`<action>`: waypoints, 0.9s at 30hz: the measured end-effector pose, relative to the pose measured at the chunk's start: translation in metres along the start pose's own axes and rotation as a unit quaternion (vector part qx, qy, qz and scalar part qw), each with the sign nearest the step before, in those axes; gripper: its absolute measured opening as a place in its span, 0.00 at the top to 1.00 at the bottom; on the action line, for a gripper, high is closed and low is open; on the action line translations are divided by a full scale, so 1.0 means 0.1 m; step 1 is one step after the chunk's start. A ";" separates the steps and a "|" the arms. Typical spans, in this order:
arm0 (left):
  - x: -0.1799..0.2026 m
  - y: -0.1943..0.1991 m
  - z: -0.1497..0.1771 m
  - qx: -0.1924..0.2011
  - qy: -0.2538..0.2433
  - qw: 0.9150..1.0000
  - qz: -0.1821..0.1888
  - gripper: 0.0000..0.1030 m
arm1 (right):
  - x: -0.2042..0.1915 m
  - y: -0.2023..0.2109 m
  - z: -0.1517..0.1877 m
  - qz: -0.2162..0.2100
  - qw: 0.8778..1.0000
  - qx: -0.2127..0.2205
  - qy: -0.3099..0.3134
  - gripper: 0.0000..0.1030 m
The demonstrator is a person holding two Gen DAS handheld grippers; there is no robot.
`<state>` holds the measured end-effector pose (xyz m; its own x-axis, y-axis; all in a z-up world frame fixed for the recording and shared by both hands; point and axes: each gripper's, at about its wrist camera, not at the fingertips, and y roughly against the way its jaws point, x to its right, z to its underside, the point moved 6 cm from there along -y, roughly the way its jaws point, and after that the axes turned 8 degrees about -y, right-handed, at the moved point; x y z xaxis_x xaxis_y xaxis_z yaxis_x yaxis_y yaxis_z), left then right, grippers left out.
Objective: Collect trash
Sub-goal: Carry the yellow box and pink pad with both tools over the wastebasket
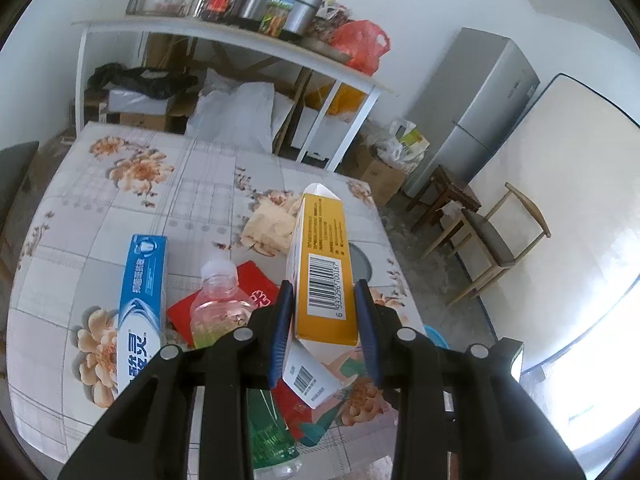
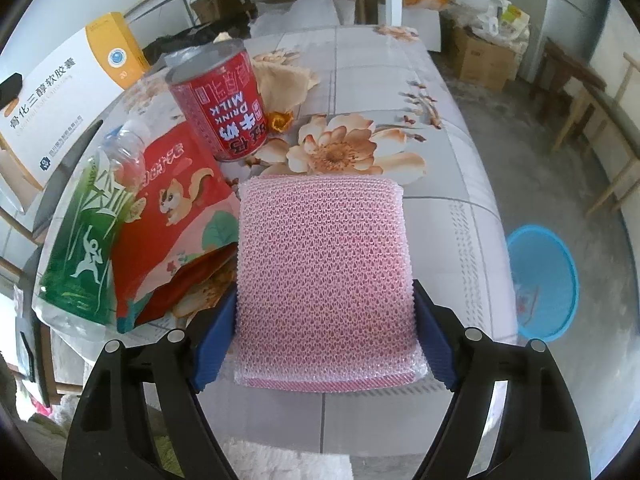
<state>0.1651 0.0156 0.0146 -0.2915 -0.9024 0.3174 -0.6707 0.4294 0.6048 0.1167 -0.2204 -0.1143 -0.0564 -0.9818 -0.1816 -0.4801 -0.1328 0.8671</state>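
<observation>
Left wrist view: left gripper [image 1: 325, 322] clamped on a yellow medicine box [image 1: 323, 270], blue pads pressed to its two long sides. Box held clear above the floral table [image 1: 120, 208]; long axis runs away from the camera, barcode face up, open white flap at the far end. Beneath it on the table: blue toothpaste box [image 1: 142, 304] lying lengthwise, clear plastic bottle [image 1: 218, 300], crumpled tan paper [image 1: 270, 224].

Right wrist view: right gripper [image 2: 326, 318] jaws wide, straddling a pink mesh sponge [image 2: 324, 272] lying flat near the table's edge, long axis pointing away. Left pad touches the sponge's side; whether the right pad presses, cannot tell. Red milk can [image 2: 222, 106] stands upright beyond, snack bag [image 2: 176, 220] beside. Blue bin [image 2: 544, 280] on the floor, right.
</observation>
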 end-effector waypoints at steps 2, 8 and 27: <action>0.06 0.04 -0.02 0.004 -0.008 1.000 0.006 0.71 | 0.03 0.06 0.01 -0.003 1.000 0.005 -0.008 0.26; 0.30 0.08 -0.07 0.009 -0.041 0.999 0.025 0.71 | 0.22 0.33 0.02 -0.040 0.997 0.029 -0.059 0.26; 2.34 -1.39 0.14 -0.135 -0.209 0.953 0.170 0.70 | 2.34 0.69 0.34 -0.061 0.917 0.093 -0.382 0.26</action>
<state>0.1808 -0.2554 -0.0057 -0.7448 -0.6210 0.2441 -0.3050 0.6422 0.7033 0.0410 -0.4542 -0.1124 -0.5547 -0.5701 -0.6061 -0.6613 -0.1401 0.7370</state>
